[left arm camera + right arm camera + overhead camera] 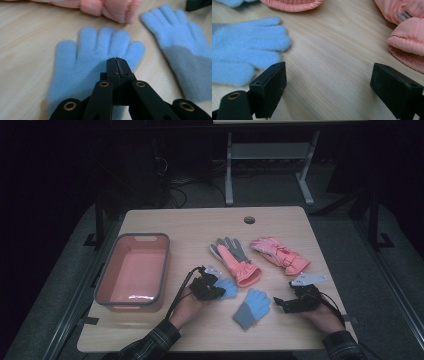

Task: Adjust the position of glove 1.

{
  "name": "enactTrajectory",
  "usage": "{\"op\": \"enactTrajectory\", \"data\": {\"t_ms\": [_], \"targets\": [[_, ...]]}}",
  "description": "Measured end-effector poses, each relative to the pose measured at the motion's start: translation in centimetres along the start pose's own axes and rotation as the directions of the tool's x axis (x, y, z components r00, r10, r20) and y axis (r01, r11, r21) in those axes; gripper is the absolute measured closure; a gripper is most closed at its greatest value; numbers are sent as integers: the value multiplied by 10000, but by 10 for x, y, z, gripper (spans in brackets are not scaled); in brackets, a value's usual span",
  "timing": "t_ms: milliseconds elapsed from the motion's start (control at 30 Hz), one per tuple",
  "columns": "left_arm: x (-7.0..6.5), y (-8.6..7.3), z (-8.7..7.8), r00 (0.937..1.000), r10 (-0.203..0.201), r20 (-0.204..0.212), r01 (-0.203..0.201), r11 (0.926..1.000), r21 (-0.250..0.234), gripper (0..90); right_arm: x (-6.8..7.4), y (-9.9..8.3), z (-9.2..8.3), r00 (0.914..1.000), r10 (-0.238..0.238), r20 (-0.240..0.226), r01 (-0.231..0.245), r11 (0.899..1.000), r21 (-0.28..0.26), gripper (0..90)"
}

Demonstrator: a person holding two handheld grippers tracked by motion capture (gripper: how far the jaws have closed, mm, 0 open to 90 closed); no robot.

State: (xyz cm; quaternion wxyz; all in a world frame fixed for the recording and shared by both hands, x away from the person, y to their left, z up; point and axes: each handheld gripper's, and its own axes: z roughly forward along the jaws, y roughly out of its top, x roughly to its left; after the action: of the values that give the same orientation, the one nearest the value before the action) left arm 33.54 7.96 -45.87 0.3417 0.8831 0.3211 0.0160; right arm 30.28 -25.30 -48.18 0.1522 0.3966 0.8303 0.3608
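A light blue knit glove [230,288] [82,62] lies flat on the wooden table [200,225]. My left gripper [220,290] [116,61] is shut, its jaw tips pressed together on the glove's palm. A second blue glove [252,307] [185,47] [244,47] with a grey cuff lies just right of it. My right gripper [278,304] [328,82] stands open low over bare table, between that glove's fingers and a pink padded glove [281,254] [409,37]. Another pink glove [241,264] lies beside a grey one [231,246].
A pink bin with a grey rim [162,265] stands at the table's left, next to my left hand. A cable hole [249,219] sits near the far edge. Table legs and cables lie on the floor beyond.
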Motion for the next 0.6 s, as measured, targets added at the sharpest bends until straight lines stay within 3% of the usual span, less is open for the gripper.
{"op": "enactTrajectory", "data": {"t_ms": [100,133,200,300,333,467,600], "targets": [[-1,0,-1,9998,159,124,-159,9999,26,885,0,0,0,10000,-1,2,1,10000,-2,128],[1,1,-5,9998,38,176,-34,9997,-255,877,0,0,0,10000,-2,1,2,10000,0,128],[3,2,-9,9998,167,107,-164,9995,-257,867,0,0,0,10000,-2,2,2,10000,-1,128],[12,6,-20,9993,194,-315,-209,9986,-493,849,0,0,0,10000,0,3,0,10000,0,128],[18,6,-24,9971,272,-715,-311,9981,-533,844,0,0,0,10000,-1,1,1,10000,-2,128],[25,5,-25,9956,125,-923,-177,9983,-552,789,0,0,0,10000,-6,1,6,10000,-2,128],[31,1,-23,9938,56,-1113,-87,9996,-277,742,0,0,0,10000,14,5,-14,10000,-30,127]]}}
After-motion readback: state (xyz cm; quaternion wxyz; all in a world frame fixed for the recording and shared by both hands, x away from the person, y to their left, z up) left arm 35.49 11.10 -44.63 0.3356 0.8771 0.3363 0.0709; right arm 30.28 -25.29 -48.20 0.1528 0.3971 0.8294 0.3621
